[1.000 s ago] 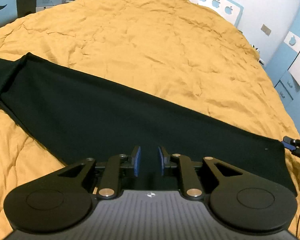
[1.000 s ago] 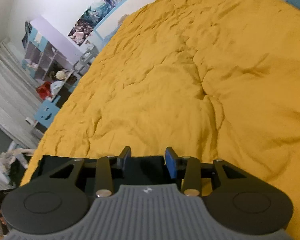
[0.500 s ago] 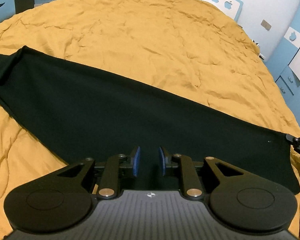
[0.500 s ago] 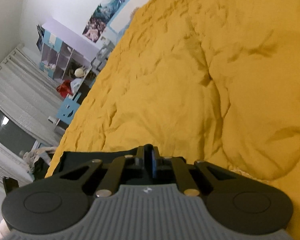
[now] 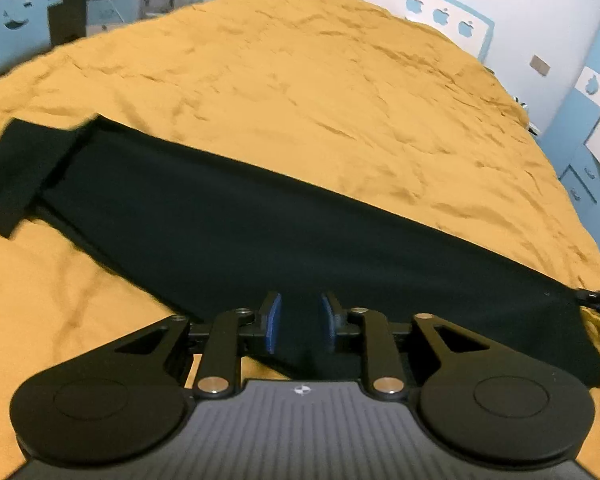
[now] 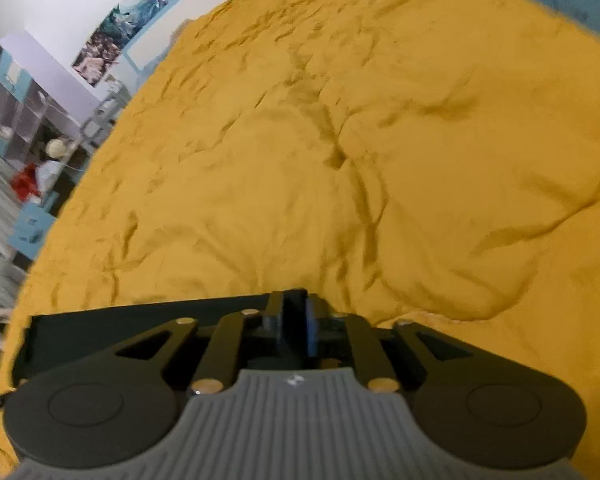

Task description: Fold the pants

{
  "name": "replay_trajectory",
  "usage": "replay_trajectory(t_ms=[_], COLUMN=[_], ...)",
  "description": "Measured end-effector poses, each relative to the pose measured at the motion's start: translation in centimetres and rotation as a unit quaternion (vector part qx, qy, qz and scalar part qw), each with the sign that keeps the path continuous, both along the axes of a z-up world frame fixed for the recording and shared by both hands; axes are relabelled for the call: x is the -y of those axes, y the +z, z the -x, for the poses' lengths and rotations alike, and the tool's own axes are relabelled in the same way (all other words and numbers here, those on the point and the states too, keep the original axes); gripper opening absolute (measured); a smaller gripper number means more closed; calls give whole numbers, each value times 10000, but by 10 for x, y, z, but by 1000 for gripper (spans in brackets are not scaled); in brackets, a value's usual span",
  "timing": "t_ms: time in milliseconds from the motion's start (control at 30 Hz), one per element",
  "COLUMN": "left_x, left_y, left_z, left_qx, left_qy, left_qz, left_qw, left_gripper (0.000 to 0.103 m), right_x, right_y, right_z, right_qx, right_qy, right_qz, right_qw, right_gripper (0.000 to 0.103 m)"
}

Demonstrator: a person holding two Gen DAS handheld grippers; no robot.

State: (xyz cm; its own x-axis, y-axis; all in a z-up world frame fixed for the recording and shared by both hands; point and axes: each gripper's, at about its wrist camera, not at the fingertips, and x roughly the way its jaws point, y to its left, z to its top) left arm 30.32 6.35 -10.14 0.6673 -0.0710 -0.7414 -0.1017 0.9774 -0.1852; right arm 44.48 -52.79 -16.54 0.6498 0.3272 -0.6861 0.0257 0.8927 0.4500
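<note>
We find the black pants (image 5: 284, 232) laid flat in 1 long band across the orange bedspread (image 5: 300, 92), the left gripper (image 5: 299, 326) opening narrowly over the near hem with cloth between its pads, and the right gripper (image 6: 296, 320) opening slightly, cloth bunched between its jaws.

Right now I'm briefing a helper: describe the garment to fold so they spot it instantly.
Find the wide mustard-yellow quilted bedspread. Across its near edge lies a long black fabric pair of pants, spread flat in a slanted band. It is the only dark thing on the yellow.
</note>
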Motion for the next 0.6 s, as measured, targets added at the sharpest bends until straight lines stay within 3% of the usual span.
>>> replay_trajectory(t_ms=[133, 300, 500, 600], left_x=[-34, -82, -137, -154], left_y=[8, 9, -18, -43], left_z=[5, 8, -13, -23], left_qx=[125, 117, -328, -532], left_qy=[251, 660, 622, 657], left_qz=[-332, -1419, -2360, -2760], left_qw=[9991, 9876, 9692, 9574], left_gripper=[42, 61, 65, 61], right_x=[-20, -60, -78, -83], right_y=[32, 36, 13, 9], right_z=[33, 68, 86, 86], right_qx=[317, 199, 49, -6], right_qy=[328, 608, 408, 265], right_qz=[489, 905, 1172, 1183], right_qw=[9978, 9938, 9923, 9926], right_gripper=[12, 11, 11, 11])
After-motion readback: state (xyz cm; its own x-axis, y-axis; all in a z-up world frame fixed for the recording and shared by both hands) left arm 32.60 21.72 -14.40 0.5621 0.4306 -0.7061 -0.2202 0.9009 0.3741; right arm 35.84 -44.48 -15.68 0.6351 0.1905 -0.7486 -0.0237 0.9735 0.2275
